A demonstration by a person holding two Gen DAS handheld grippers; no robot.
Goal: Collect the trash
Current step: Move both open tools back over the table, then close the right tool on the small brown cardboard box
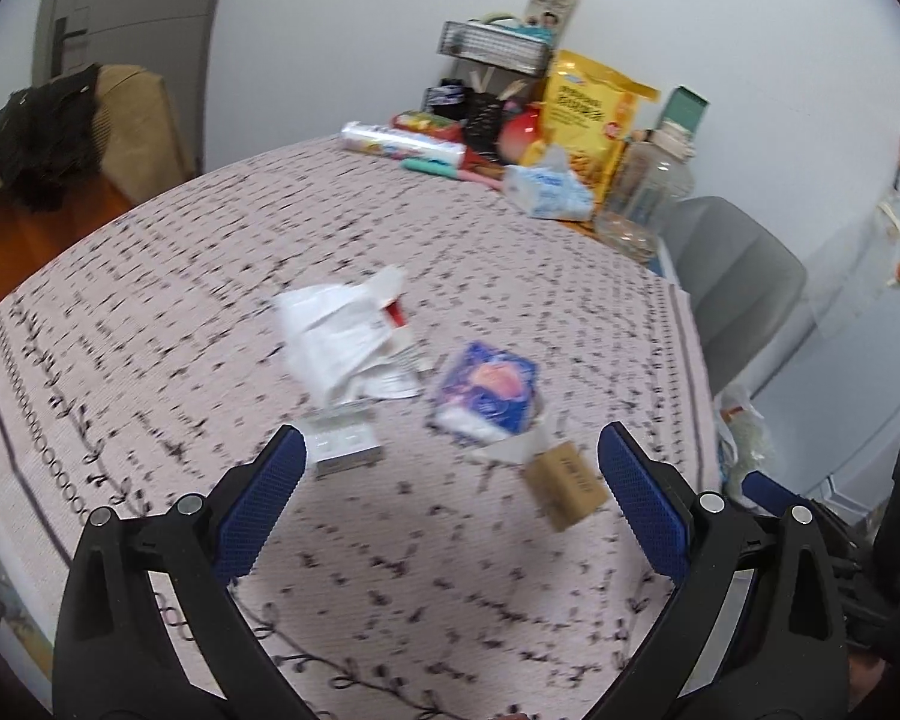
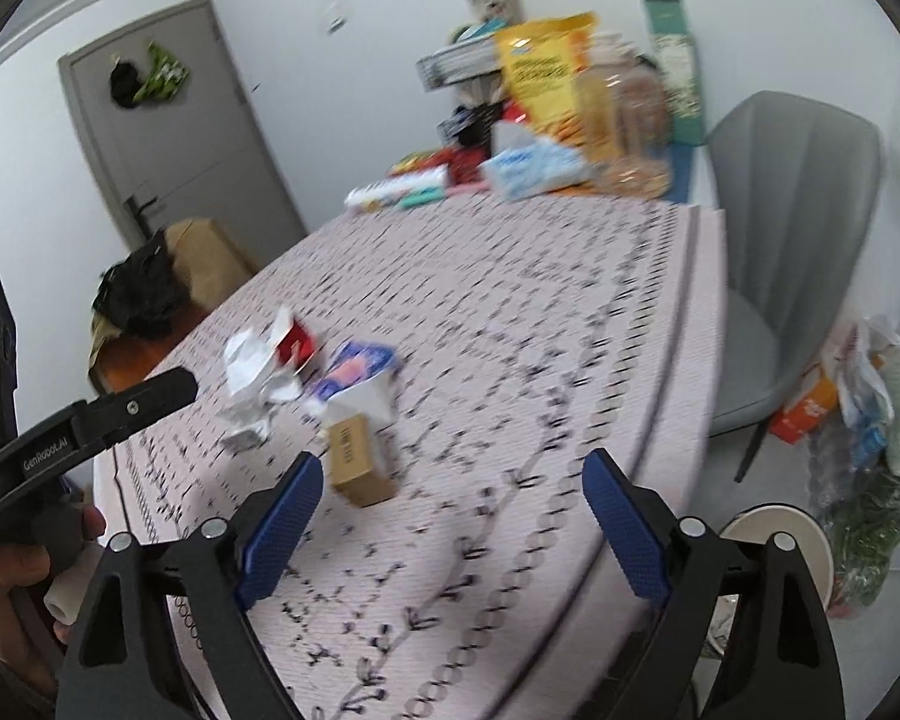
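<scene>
Brown box (image 1: 565,485) both views, white bin (image 2: 777,546) right wrist only

**Things on and around the table**

A pink tablecloth (image 1: 222,276) with little dark marks covers the table. At the far end stand a yellow snack bag (image 1: 594,108), a tissue pack (image 1: 546,189) and a clear jar (image 1: 651,186). A grey chair (image 2: 792,228) sits beside the table. A grey door (image 2: 168,138) is behind.
</scene>
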